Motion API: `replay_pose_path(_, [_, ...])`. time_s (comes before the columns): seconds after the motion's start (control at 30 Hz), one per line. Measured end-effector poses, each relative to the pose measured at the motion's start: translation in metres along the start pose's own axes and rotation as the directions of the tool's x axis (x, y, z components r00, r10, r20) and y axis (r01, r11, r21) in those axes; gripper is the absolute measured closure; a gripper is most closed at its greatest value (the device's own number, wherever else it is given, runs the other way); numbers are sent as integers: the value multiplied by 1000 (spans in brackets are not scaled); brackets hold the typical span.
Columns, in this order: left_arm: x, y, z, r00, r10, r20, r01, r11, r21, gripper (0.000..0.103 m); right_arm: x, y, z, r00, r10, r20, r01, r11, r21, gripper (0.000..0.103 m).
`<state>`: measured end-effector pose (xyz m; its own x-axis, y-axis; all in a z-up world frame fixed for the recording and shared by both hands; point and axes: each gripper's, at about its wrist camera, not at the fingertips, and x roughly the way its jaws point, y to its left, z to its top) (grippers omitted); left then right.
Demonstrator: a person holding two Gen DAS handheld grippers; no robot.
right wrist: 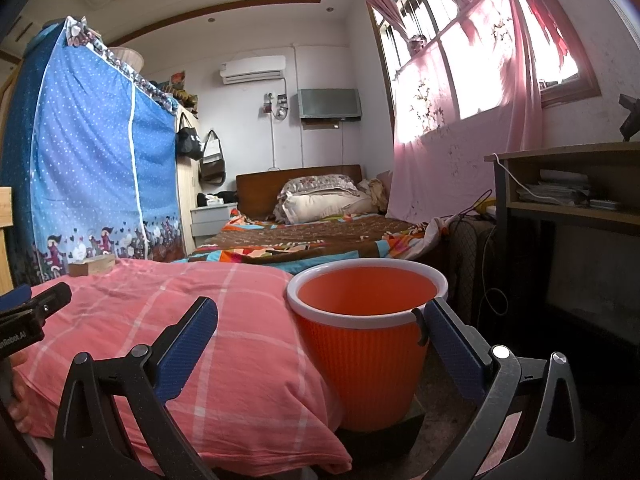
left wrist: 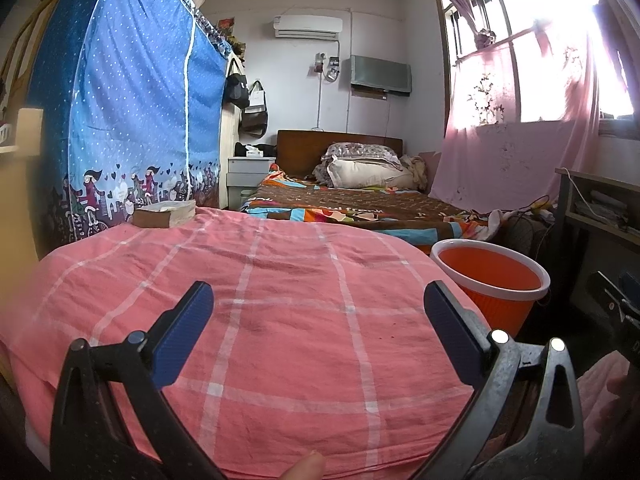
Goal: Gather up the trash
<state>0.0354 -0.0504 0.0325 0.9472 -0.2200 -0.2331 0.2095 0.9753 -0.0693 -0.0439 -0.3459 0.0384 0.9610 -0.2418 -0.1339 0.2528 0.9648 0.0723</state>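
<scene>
An orange bin with a white rim (right wrist: 366, 344) stands on the floor just right of the pink checked cloth (right wrist: 168, 336); it also shows in the left wrist view (left wrist: 494, 288). No trash shows on the cloth. My left gripper (left wrist: 318, 300) is open and empty above the pink checked cloth (left wrist: 280, 320). My right gripper (right wrist: 320, 320) is open and empty, its fingers either side of the cloth's edge and the bin's near wall. The left gripper's body shows at the left edge of the right wrist view (right wrist: 28, 316).
A thick book (left wrist: 164, 213) lies at the cloth's far left corner. A bed with a patterned cover (left wrist: 360, 204) lies beyond. A blue fabric wardrobe (left wrist: 140, 112) stands at the left. A desk with shelves (right wrist: 568, 184) and cables stands at the right under the pink curtain.
</scene>
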Motion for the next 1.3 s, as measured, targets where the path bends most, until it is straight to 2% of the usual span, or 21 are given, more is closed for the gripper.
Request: replay_pose_path(1.3, [-2,-1,-4,1000,0,1,0,1000,10,0,0,-1,1,1000,1,-1,-1,1000,0,0])
